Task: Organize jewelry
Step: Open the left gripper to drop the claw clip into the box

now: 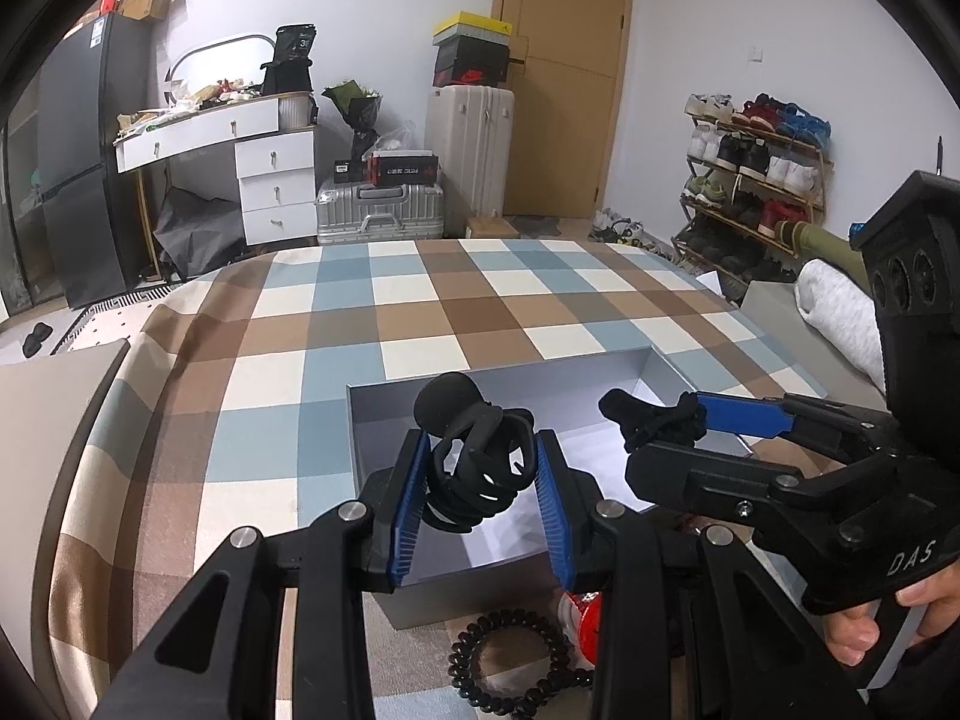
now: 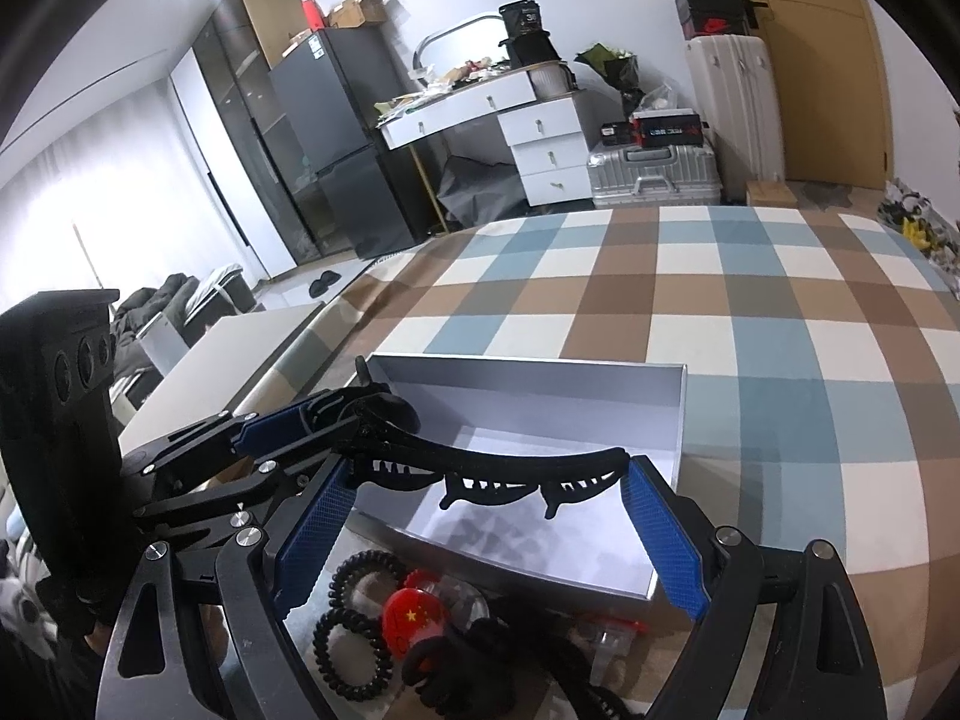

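Observation:
A black claw hair clip (image 1: pixel 480 456) is held between my left gripper's (image 1: pixel 483 501) blue pads above the open grey box (image 1: pixel 384 450). The clip also shows in the right wrist view (image 2: pixel 498 468), stretching between the blue pads of my right gripper (image 2: pixel 486 522), with the left gripper (image 2: pixel 294 420) holding its far end. In the left wrist view the right gripper (image 1: pixel 666 426) pinches the clip's black end from the right. The box (image 2: pixel 540 384) is empty inside.
In front of the box lie black spiral hair ties (image 2: pixel 354 618), a red round badge (image 2: pixel 414 618), a black scrunchie (image 2: pixel 474 660) and a clear clip (image 2: pixel 606 636). A spiral tie (image 1: pixel 510 660) shows below the left gripper. All rest on a checked cloth (image 1: pixel 420 312).

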The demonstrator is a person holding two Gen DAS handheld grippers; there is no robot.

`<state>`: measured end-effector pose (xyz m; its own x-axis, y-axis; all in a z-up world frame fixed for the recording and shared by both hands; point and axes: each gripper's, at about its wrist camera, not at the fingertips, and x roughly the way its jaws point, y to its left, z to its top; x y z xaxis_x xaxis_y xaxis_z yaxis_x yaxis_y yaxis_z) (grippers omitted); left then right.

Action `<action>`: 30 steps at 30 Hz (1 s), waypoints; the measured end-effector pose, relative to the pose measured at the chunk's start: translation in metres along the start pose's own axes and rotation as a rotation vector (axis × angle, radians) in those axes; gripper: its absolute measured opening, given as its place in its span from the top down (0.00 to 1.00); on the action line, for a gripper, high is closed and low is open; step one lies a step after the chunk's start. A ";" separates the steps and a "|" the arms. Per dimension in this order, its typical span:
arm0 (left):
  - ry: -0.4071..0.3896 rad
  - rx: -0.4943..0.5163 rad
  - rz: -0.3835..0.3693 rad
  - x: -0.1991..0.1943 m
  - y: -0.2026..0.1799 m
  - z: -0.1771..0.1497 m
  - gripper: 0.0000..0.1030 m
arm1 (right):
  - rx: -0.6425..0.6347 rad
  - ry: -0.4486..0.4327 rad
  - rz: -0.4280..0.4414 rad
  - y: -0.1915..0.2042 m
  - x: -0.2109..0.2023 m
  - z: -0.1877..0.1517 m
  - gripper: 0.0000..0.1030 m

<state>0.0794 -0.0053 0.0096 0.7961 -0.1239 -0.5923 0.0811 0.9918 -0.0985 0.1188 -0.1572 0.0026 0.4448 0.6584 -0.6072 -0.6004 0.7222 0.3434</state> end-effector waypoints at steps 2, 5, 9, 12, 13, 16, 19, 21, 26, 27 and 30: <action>0.006 -0.010 -0.002 0.001 0.001 -0.001 0.72 | -0.002 0.001 0.000 0.000 0.001 0.000 0.12; 0.016 -0.005 0.008 0.001 0.002 -0.002 0.71 | -0.005 0.003 0.001 0.001 0.001 0.000 0.12; 0.015 -0.016 0.016 -0.002 0.004 -0.002 0.71 | -0.013 0.007 -0.005 0.002 0.001 -0.001 0.12; 0.030 -0.017 0.025 -0.003 0.004 -0.002 0.71 | -0.027 0.016 -0.015 0.005 0.001 -0.002 0.12; 0.033 -0.017 0.029 -0.003 0.005 -0.002 0.71 | -0.030 0.016 -0.022 0.005 0.000 -0.002 0.12; 0.044 -0.026 0.036 -0.005 0.006 -0.003 0.64 | -0.037 0.010 -0.044 0.007 -0.005 -0.002 0.10; 0.038 -0.032 0.033 -0.011 0.007 -0.005 0.41 | -0.049 -0.006 -0.046 0.009 -0.013 -0.002 0.01; 0.028 -0.037 0.034 -0.016 0.007 -0.005 0.30 | -0.055 -0.019 -0.058 0.010 -0.018 -0.002 0.01; 0.005 -0.041 0.041 -0.030 0.008 -0.009 0.13 | -0.065 -0.031 -0.086 0.010 -0.028 -0.005 0.00; 0.000 -0.039 0.043 -0.033 0.008 -0.010 0.05 | -0.067 -0.031 -0.093 0.010 -0.030 -0.007 0.00; -0.023 -0.038 0.048 -0.042 0.008 -0.013 0.01 | -0.073 -0.021 -0.110 0.008 -0.036 -0.013 0.00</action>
<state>0.0391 0.0078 0.0237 0.8121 -0.0754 -0.5786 0.0201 0.9946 -0.1014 0.0895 -0.1777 0.0182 0.5240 0.5813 -0.6226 -0.5937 0.7734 0.2224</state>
